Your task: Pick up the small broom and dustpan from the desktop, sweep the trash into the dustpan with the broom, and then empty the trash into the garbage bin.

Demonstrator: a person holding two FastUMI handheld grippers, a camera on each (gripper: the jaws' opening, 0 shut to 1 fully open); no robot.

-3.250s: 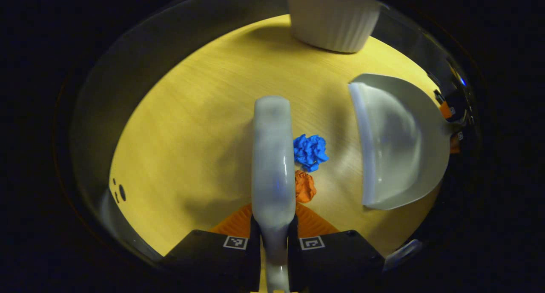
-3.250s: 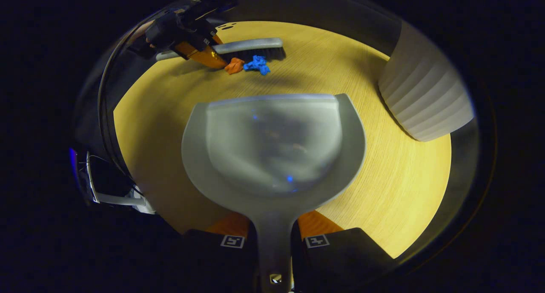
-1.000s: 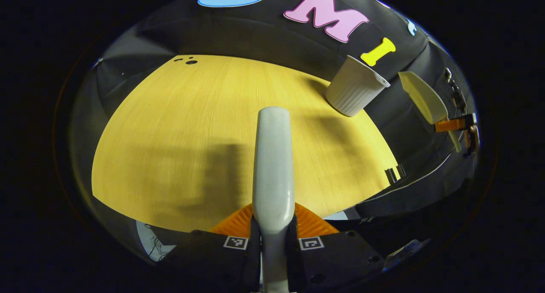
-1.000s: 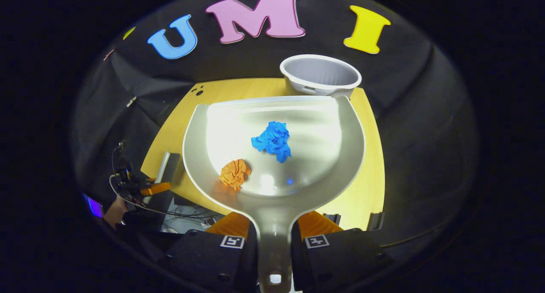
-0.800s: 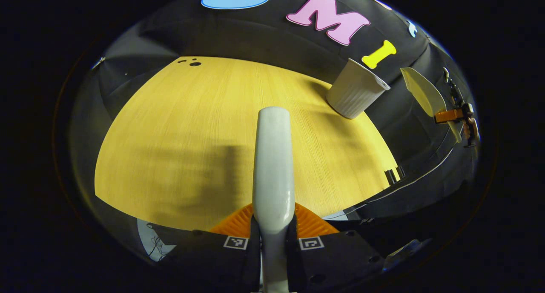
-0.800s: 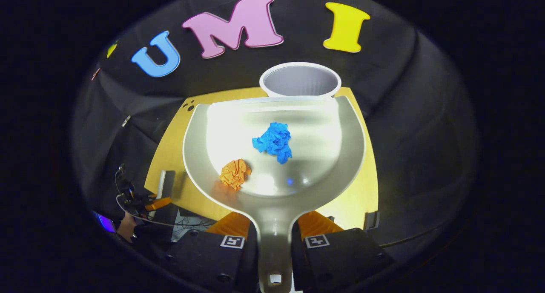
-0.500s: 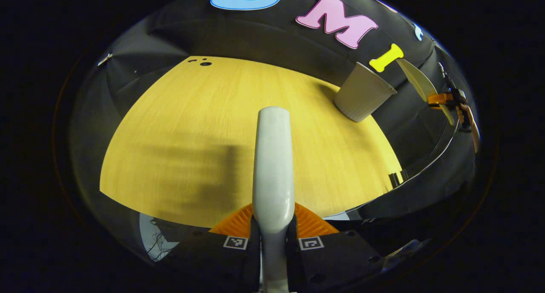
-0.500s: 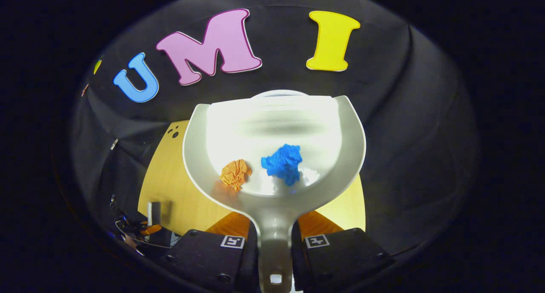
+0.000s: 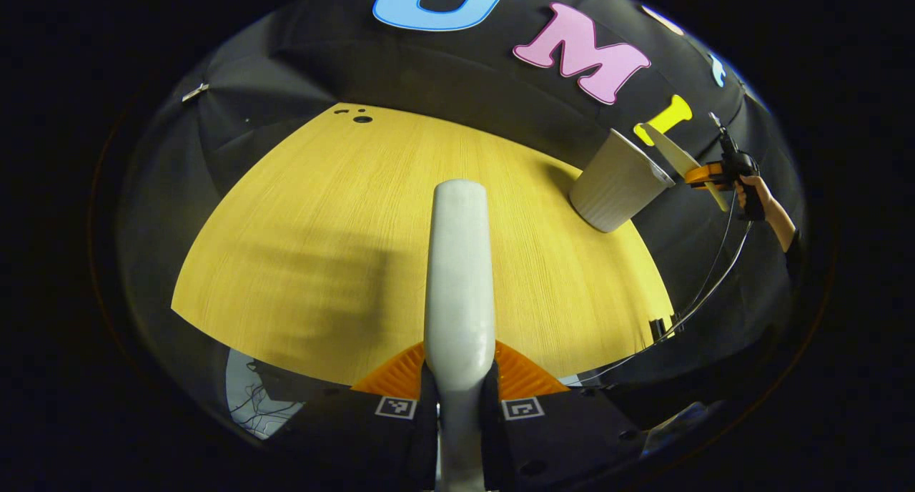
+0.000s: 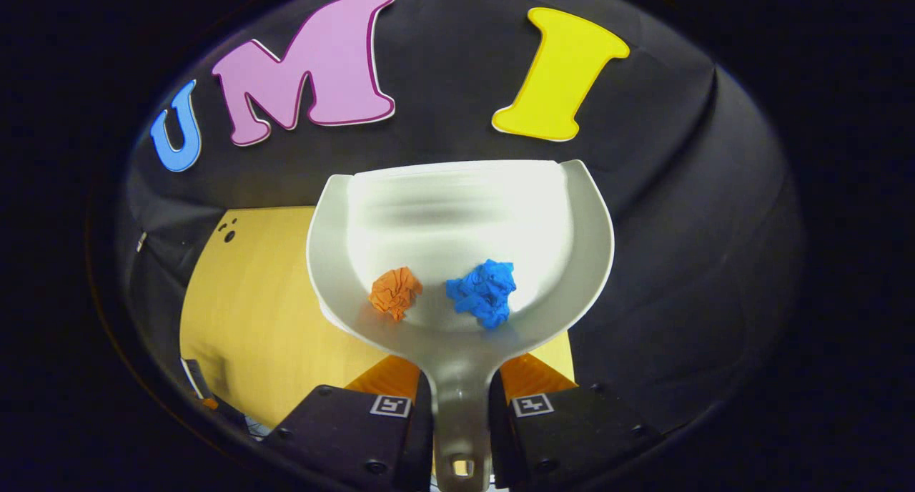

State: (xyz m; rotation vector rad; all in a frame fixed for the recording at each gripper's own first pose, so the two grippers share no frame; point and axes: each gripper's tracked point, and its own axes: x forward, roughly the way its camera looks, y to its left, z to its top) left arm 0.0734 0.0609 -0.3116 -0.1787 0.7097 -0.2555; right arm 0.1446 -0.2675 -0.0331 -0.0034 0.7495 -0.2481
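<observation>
My left gripper [image 9: 460,399] is shut on the handle of the pale grey broom [image 9: 459,277], which points out over the yellow tabletop [image 9: 322,213]. My right gripper [image 10: 460,406] is shut on the handle of the grey dustpan [image 10: 400,199], held raised. A crumpled orange scrap [image 10: 395,292] and a crumpled blue scrap [image 10: 484,292] lie at the pan's rear. In the left gripper view the dustpan [image 9: 672,156] hangs edge-on just right of the white ribbed bin [image 9: 616,188], held by the right gripper [image 9: 708,175] in a hand [image 9: 761,202].
The bin stands at the table's far right corner next to the black cloth wall. Small dark holes [image 9: 361,118] mark the tabletop's far edge. A cable [image 9: 704,281] hangs from the far gripper past the table's right edge.
The trash went from the tabletop into the dustpan. The right gripper has lifted the pan and brought it to the bin, which the pan now hides; the blue scrap slid back. The broom rose off the table.
</observation>
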